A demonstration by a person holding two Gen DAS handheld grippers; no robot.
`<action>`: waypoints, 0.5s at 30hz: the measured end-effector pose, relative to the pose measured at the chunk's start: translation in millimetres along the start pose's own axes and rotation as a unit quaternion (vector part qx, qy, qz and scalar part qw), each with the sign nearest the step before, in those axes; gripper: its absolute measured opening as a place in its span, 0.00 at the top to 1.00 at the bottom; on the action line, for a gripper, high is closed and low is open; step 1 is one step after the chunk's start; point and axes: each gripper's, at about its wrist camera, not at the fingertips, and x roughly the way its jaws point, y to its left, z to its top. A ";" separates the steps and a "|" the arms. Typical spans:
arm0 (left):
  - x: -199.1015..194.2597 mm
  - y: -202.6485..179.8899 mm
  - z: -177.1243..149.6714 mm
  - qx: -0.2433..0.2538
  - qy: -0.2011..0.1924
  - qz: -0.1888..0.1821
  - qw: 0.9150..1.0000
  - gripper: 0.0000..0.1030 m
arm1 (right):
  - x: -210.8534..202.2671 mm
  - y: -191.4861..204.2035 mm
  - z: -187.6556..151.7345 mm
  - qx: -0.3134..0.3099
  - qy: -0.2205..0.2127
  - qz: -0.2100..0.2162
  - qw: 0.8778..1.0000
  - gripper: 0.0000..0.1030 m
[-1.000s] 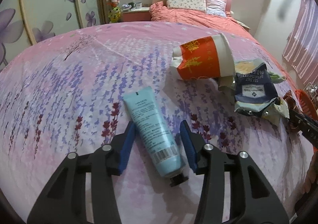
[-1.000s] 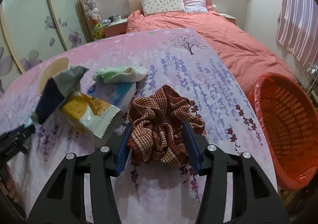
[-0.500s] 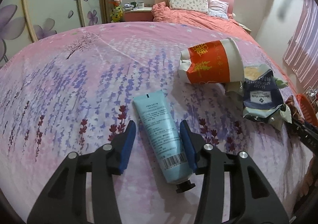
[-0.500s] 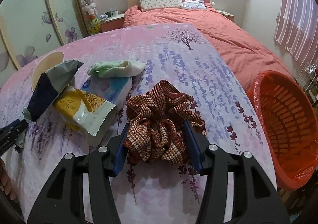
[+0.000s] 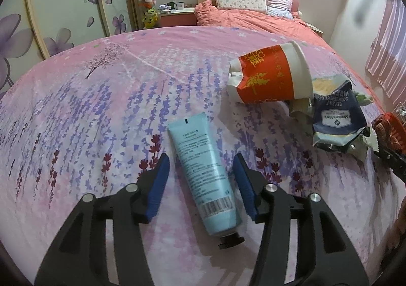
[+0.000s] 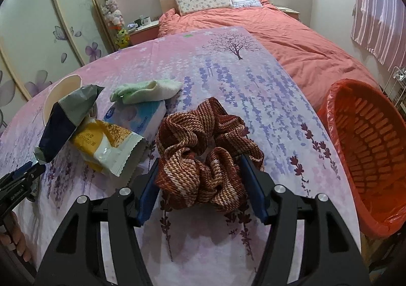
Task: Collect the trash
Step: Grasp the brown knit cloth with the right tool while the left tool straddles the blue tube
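Observation:
My left gripper (image 5: pixel 201 161) is open and straddles a light blue tube (image 5: pixel 201 171) with a black cap, which lies on the table; the pads stand apart from it. A crushed red and white paper cup (image 5: pixel 272 76) and a dark blue snack bag (image 5: pixel 335 123) lie to the right. My right gripper (image 6: pixel 200 166) is open around a red-brown woven scrunchie (image 6: pixel 205 154). A yellow and white wrapper (image 6: pixel 106 143), the blue bag (image 6: pixel 66 118), a tissue pack (image 6: pixel 137 114) and a green and white sock (image 6: pixel 144 90) lie to its left.
A red basket (image 6: pixel 368 148) lined with a red bag stands off the table's right edge. The table wears a pink cloth (image 5: pixel 101 108) with a lavender print. A bed (image 6: pixel 253 21) and a wardrobe lie behind.
My left gripper has pulled back a little, so the tube sits further forward between the fingers. The right gripper has shifted slightly around the scrunchie.

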 end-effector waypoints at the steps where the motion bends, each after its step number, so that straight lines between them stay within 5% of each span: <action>1: 0.3 0.3 0.0 0.000 0.000 -0.002 1.000 0.46 | 0.0 0.1 0.0 0.000 0.000 0.001 1.000 0.40; 15: 1.2 -0.9 -0.7 0.024 0.001 -0.034 0.999 0.39 | -3.0 -3.2 -0.8 0.000 0.001 0.000 1.000 0.39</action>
